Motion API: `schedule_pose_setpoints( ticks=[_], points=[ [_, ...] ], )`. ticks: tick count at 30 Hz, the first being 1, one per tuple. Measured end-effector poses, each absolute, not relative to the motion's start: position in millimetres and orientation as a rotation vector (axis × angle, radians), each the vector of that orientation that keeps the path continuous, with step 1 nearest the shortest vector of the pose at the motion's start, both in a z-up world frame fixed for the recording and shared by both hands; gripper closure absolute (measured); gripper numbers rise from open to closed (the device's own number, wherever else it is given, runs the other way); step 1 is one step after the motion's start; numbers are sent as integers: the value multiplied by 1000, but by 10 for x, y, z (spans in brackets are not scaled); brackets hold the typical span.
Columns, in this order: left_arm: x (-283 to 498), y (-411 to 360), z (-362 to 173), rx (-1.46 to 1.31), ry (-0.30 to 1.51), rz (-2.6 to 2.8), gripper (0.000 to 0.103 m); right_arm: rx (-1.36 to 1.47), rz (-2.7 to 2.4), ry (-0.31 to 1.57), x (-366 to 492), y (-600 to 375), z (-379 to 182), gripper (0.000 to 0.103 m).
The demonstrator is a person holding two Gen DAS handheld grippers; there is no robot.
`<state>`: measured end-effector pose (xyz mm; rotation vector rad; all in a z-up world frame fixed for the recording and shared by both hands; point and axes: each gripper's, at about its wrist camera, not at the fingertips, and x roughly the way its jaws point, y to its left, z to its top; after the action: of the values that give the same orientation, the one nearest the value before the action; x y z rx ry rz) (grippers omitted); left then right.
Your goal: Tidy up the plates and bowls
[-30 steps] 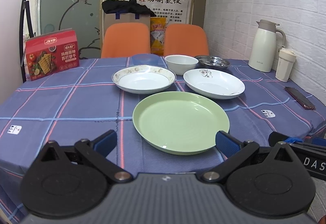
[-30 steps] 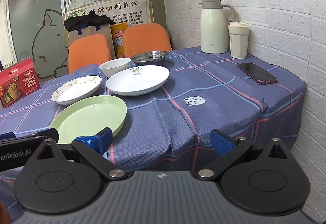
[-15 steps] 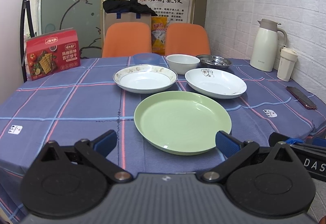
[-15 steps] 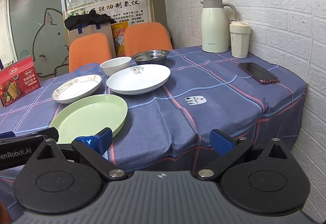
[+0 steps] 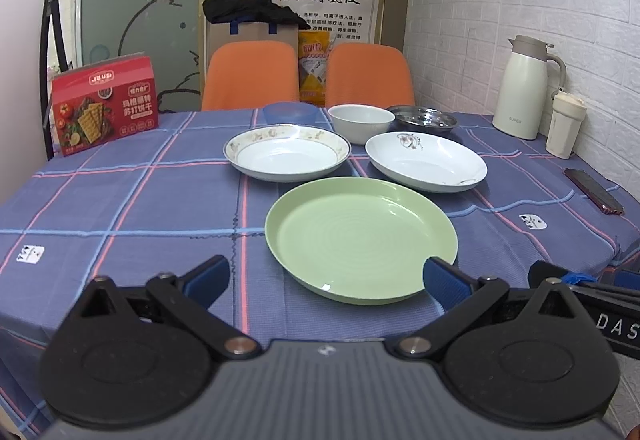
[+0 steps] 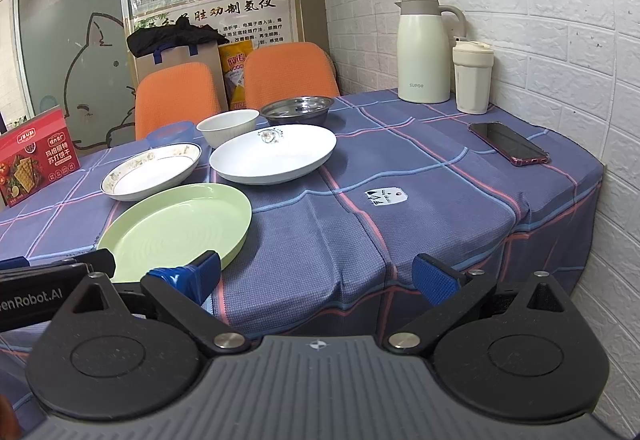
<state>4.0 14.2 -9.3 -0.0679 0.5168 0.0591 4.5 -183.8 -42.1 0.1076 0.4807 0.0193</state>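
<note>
A green plate (image 5: 360,236) (image 6: 176,226) lies nearest on the blue checked tablecloth. Behind it sit a floral-rimmed plate (image 5: 286,152) (image 6: 152,170) and a white plate (image 5: 426,160) (image 6: 274,154). Farther back stand a white bowl (image 5: 361,121) (image 6: 228,126), a steel bowl (image 5: 422,117) (image 6: 298,108) and a blue plastic bowl (image 5: 290,112) (image 6: 170,132). My left gripper (image 5: 326,278) is open at the green plate's near edge, holding nothing. My right gripper (image 6: 316,276) is open over the table's front edge, right of the green plate.
A red cracker box (image 5: 105,104) stands at the far left. A white thermos jug (image 6: 426,48), a cream cup (image 6: 472,76) and a phone (image 6: 506,142) sit along the right by the brick wall. Two orange chairs (image 5: 308,74) stand behind the table.
Both grippers have risen and drifted slightly, so the dishes sit a little lower in view. Nothing on the table has moved.
</note>
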Motion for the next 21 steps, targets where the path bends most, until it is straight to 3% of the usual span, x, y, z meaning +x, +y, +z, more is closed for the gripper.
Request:
schedule_pose_setpoints(
  ticks=[21],
  points=[
    [57,181,-107,-73,529,63,0,97,22,490,55,-1795,-447,13]
  ],
)
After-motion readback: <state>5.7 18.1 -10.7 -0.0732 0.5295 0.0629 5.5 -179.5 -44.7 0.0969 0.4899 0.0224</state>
